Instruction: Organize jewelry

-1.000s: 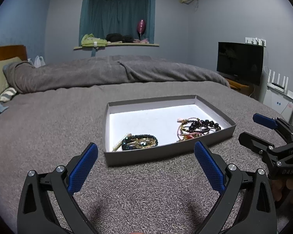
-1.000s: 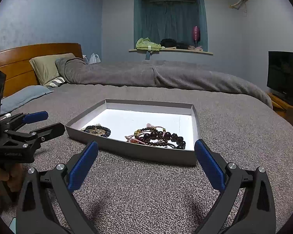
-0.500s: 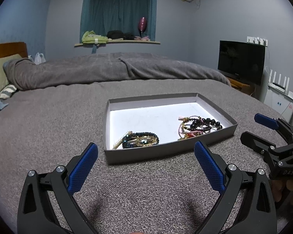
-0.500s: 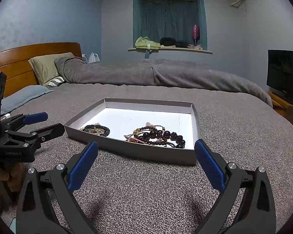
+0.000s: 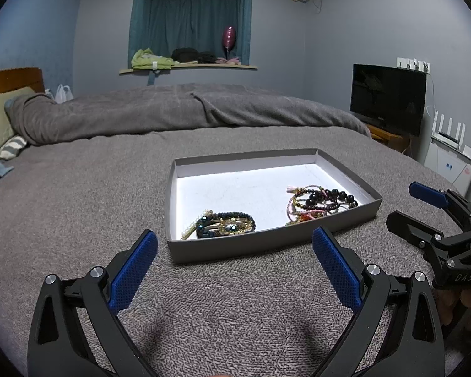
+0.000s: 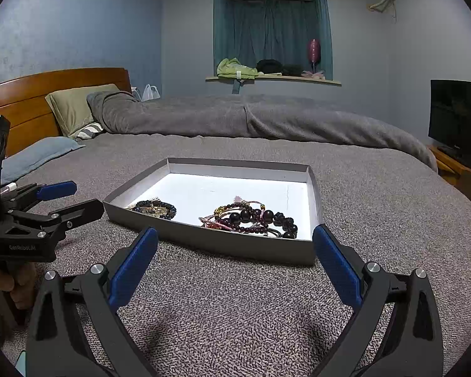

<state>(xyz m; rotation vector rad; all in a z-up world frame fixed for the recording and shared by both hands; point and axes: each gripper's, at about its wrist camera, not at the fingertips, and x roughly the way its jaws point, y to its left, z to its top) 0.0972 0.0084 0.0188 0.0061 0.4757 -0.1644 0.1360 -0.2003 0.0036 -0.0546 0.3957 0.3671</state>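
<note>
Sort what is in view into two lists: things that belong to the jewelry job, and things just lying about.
For the job:
tray
dark bead bracelets
red bead bracelets
left gripper, open
right gripper, open

Lying about:
blanket
pillow
television
green cloth on the window ledge
plastic bag

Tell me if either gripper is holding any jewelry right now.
Nothing is held. The left gripper and right gripper are both open, short of the tray.
</note>
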